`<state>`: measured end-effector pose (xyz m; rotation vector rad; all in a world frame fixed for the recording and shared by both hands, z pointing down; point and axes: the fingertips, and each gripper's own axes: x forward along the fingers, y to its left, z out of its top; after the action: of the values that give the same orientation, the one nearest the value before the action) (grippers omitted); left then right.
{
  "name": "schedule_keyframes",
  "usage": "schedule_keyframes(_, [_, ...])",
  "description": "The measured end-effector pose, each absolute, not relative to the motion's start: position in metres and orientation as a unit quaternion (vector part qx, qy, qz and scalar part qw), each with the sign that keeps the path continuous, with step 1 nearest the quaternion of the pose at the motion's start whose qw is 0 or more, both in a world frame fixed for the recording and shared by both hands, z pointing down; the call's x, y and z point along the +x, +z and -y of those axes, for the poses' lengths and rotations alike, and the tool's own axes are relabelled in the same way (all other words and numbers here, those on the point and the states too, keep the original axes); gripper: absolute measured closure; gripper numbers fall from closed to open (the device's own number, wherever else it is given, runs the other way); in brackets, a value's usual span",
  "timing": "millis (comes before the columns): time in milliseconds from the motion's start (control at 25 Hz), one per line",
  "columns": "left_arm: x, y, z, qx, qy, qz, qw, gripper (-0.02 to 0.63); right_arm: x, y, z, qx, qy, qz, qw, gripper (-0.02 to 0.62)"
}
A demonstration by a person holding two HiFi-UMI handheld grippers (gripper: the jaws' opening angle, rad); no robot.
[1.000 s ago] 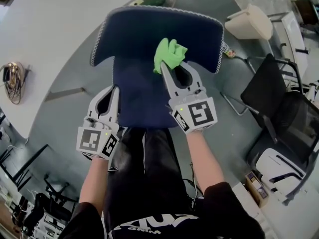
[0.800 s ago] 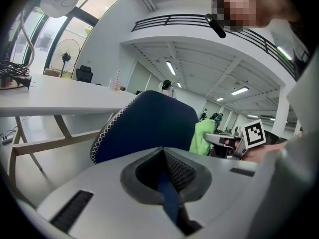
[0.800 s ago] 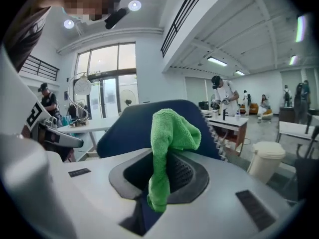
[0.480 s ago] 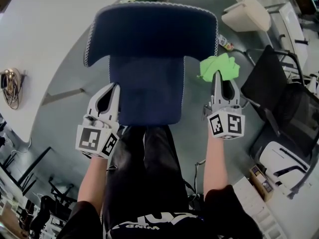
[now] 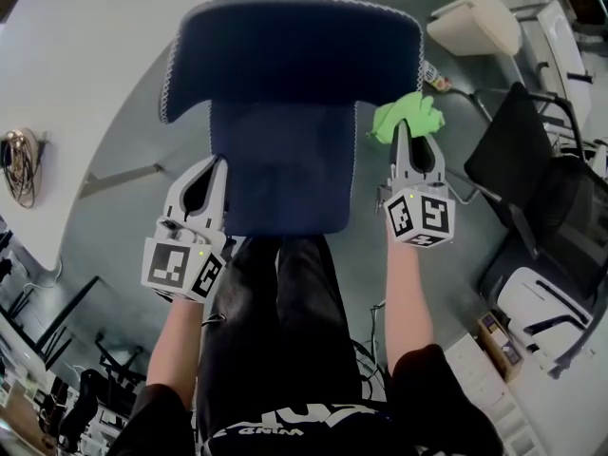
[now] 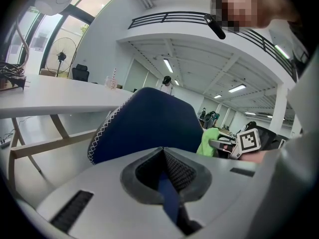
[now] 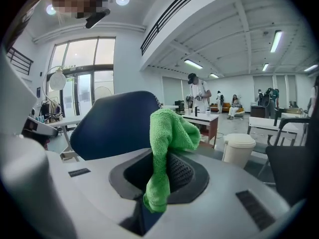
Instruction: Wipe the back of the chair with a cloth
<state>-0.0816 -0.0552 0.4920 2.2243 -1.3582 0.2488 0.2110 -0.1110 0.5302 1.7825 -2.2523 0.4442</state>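
Note:
A navy chair back (image 5: 285, 84), wide on top and narrower below, stands in front of me in the head view. My right gripper (image 5: 403, 129) is shut on a bunched green cloth (image 5: 407, 117). The cloth sits at the chair's right edge, just under the wide top part. In the right gripper view the cloth (image 7: 167, 133) sticks up from the shut jaws, with the chair back (image 7: 114, 123) to the left behind it. My left gripper (image 5: 220, 164) is shut, its tips against the left edge of the narrow part. The left gripper view shows the chair back (image 6: 149, 123) ahead.
A white table (image 5: 76, 84) curves along the left with a cable coil (image 5: 21, 164) on it. A white bin (image 5: 475, 22) stands at the upper right. A black office chair (image 5: 532, 188) and a white box (image 5: 537, 321) are on the right. My legs are below the chair.
My right gripper carried the cloth from the middle of the chair back off to the right, then came slightly back to the chair's right edge. The left gripper has stayed put.

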Motion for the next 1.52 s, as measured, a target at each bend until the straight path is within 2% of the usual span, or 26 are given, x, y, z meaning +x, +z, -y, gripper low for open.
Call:
schedule_keyframes(520, [-0.101, 0.505, 0.06, 0.804, 0.098, 0.522, 0.269, 0.61, 0.099, 0.552, 0.16, 0.512, 0.16, 0.835, 0.126, 0.54])
schedule_keyframes(1200, [-0.146, 0.522, 0.049, 0.767, 0.094, 0.568, 0.283, 0.611, -0.087, 0.559, 0.148, 0.353, 0.194, 0.909, 0.109, 0.54])
schedule_keyframes(1520, [-0.16, 0.527, 0.041, 0.761, 0.093, 0.572, 0.289, 0.611, -0.13, 0.55, 0.129, 0.284, 0.19, 0.934, 0.109, 0.54])
